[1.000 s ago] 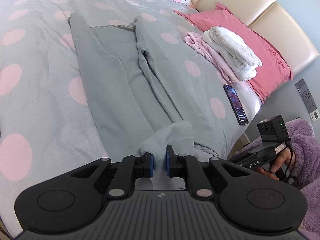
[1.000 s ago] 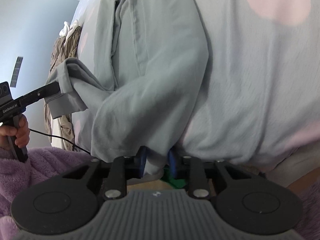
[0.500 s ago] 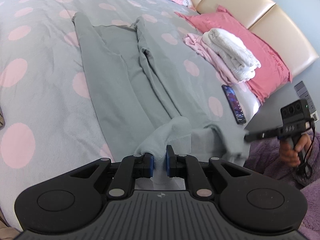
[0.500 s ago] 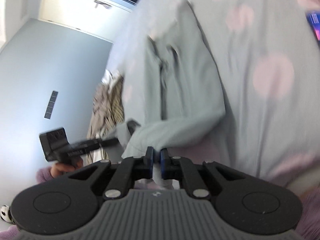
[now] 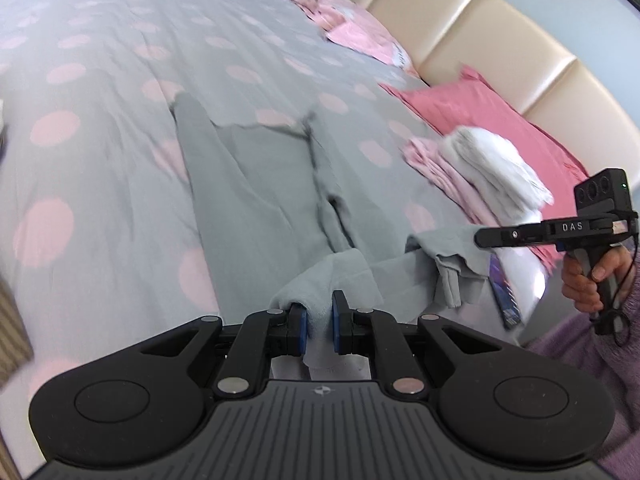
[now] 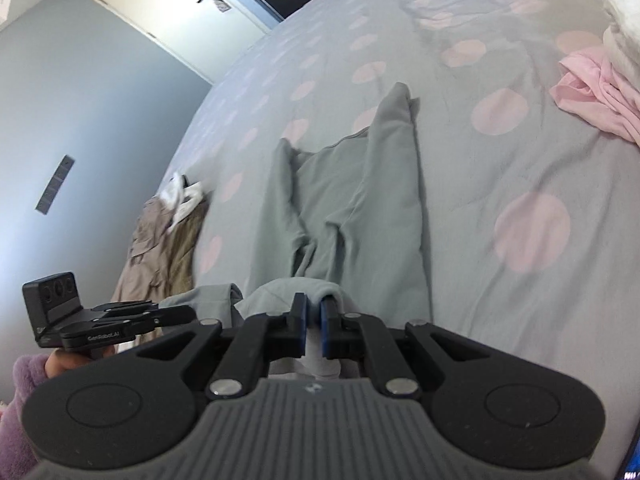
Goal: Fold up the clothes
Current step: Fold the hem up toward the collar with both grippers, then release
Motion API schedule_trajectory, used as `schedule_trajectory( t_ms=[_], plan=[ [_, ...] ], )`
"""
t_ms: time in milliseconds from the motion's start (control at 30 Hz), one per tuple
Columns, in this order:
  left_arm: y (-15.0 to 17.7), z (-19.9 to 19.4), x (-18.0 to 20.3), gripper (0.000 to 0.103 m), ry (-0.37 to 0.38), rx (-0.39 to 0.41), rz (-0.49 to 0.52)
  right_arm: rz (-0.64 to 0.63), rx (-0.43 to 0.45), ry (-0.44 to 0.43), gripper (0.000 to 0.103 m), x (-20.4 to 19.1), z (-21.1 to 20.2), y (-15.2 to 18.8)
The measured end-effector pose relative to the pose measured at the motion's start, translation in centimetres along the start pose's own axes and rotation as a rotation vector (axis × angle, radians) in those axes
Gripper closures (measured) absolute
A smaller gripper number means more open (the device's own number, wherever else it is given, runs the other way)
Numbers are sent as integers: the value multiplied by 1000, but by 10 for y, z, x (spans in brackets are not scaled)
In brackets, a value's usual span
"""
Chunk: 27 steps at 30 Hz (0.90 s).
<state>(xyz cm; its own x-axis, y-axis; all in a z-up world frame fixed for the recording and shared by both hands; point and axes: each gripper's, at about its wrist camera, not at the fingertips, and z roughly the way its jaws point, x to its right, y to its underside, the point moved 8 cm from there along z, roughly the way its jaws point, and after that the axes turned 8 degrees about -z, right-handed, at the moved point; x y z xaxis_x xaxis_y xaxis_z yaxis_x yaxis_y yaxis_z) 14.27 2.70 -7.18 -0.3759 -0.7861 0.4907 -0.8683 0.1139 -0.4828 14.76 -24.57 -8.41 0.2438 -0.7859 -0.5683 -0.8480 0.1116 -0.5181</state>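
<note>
Fingers [image 5: 298, 326] pinch grey garment [image 5: 260, 200]; right gripper [image 5: 480, 237] reads "DAS".

Your own gripper bodies hide the near hems of the grey trousers [image 5: 256, 200], so you cannot see how much cloth sits behind the pads. In the left wrist view the phone [image 5: 505, 294] near the bed's right edge is partly covered by a hanging trouser cuff, its screen unreadable. The white folded pile [image 5: 492, 164] is smeared by blur. In the right wrist view the brown garment [image 6: 160, 248] at the bed's left edge is blurred, its kind unclear.
</note>
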Motion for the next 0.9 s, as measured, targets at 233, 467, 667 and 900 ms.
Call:
schedule_trajectory(
  t_ms=[233,467,667,900],
  plan=[
    [-8,51,-32,94,-52,-29,-43,34,-44,99,95,33,47,-2],
    [-7,63,-42,92,-69,-38,-93,38,-21,168,87,36,51,4],
    [5,39,-19,57,-96,36,-66,-163,51,267,61,-5,34,33],
    [44,15,33,56,-195,97,213,-616,66,385,43,-42,27,80]
  ],
)
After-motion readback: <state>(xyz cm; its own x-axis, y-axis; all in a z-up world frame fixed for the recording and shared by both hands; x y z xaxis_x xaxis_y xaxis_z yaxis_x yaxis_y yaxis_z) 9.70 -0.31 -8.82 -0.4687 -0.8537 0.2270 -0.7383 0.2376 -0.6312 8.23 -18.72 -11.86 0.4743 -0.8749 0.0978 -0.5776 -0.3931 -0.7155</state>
